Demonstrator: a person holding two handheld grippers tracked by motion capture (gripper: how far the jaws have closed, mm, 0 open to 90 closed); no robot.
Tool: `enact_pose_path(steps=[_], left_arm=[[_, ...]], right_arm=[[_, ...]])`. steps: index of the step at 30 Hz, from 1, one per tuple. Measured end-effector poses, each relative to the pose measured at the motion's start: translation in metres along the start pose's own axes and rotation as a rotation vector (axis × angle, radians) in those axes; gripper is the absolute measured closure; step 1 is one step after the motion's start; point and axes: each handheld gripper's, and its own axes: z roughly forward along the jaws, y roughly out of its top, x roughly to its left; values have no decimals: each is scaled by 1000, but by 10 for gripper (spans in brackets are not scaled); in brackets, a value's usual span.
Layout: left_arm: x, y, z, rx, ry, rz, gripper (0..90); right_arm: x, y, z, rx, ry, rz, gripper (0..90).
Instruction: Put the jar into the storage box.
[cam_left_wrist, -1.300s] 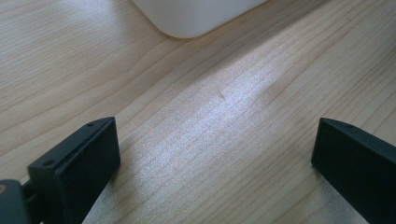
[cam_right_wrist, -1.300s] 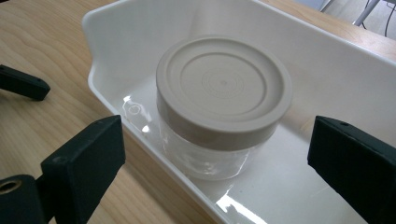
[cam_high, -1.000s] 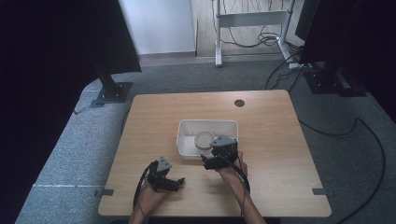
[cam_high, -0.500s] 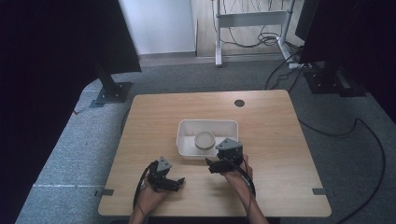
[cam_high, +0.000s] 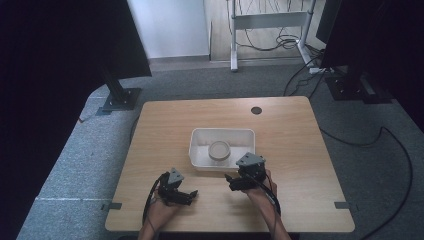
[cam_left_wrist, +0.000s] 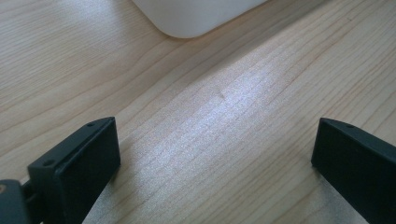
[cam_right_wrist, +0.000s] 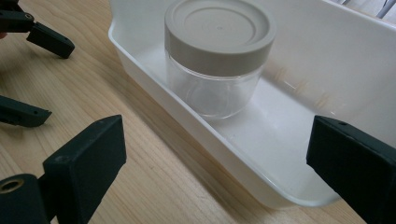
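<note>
White plastic tray (cam_right_wrist: 196, 154) on the bench (cam_high: 165, 130) holds one clear jar (cam_right_wrist: 217, 60), lid on. I see both the left hand-held gripper (cam_high: 186, 196) and right hand-held gripper (cam_high: 231, 181) released, empty.

The left hand-held gripper (cam_high: 187, 194) is a compact black body topped by a grey three-cornered plate, with a thin black cable looping back along the bare forearm behind it. The right hand-held gripper (cam_high: 232, 182) is built the same way: black housing, grey triangular plate on top, black cable trailing over the wrist. In the gripper views each jaw is a flat matte-black rectangular block with a small screw hole near its upper corner; a brass-coloured fastener shows at the base of the left-hand jaw.
</note>
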Motion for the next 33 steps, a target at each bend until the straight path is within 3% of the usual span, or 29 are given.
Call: enact_pose_path(steps=[16, 33], left_arm=[[0, 0, 0, 0, 0, 0, 9], [0, 0, 0, 0, 0, 0, 9]], right_arm=[[-8, -12, -19, 2, -9, -1, 51], [-20, -32, -38, 2, -38, 42, 45]])
